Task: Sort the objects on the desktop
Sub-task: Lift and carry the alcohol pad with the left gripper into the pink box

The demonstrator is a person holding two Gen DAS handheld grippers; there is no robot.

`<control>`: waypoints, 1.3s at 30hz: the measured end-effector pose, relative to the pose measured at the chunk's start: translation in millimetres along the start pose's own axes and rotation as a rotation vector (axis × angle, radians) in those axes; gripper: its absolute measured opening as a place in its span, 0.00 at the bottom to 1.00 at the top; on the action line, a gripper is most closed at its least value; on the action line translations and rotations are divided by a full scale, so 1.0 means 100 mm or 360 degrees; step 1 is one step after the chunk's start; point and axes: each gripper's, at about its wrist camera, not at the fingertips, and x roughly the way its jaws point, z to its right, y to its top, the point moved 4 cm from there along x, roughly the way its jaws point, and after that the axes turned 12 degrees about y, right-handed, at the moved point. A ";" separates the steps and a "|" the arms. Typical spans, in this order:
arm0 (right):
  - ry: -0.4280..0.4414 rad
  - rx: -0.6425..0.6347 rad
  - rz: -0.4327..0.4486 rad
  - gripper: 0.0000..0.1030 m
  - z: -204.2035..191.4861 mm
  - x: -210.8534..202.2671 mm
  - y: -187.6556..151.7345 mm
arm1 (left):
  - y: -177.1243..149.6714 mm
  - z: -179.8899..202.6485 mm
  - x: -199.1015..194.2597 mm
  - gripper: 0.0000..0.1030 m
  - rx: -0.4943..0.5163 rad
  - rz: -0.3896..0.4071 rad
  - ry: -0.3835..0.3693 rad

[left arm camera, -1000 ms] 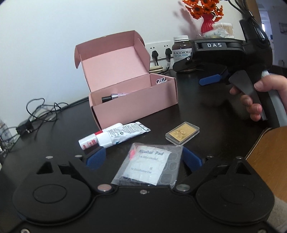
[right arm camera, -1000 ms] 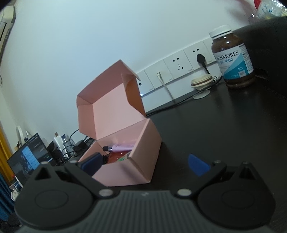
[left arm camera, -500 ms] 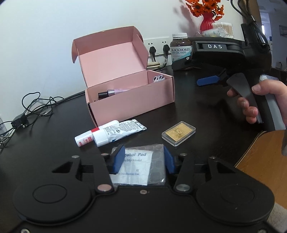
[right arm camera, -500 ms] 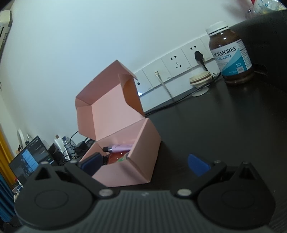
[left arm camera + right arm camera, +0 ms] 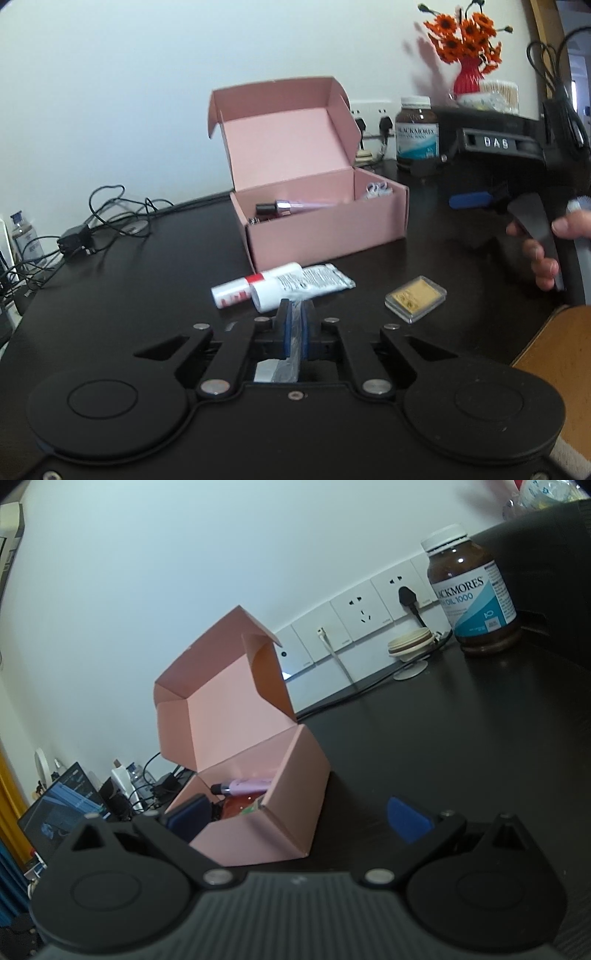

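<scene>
A: Left wrist view: left gripper (image 5: 294,325) has just closed flat on the wipe packet (image 5: 286,365), pinched between the blue pads at lower centre. Pink box (image 5: 325,229) sits up-frame, slightly right, lid open.

B: Right one?

A: Right gripper (image 5: 299,818) is wide open and empty, box just ahead of it at centre-left. The tube (image 5: 280,288) lies crosswise between the left gripper and the box; I'd carry the packet over it.
</scene>
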 end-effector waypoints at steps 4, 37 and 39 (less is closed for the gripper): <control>-0.0003 0.0006 -0.0001 0.99 0.00 0.00 0.00 | 0.14 -0.06 -0.09 0.04 -0.0028 0.0090 0.0030; -0.0012 -0.0047 0.0022 0.99 -0.04 -0.02 0.00 | -0.24 -0.15 0.16 0.95 0.0062 -0.0101 0.0158; -0.0014 -0.0046 0.0021 0.99 -0.04 -0.01 0.00 | -0.25 -0.16 0.18 0.95 0.0043 -0.0107 0.0157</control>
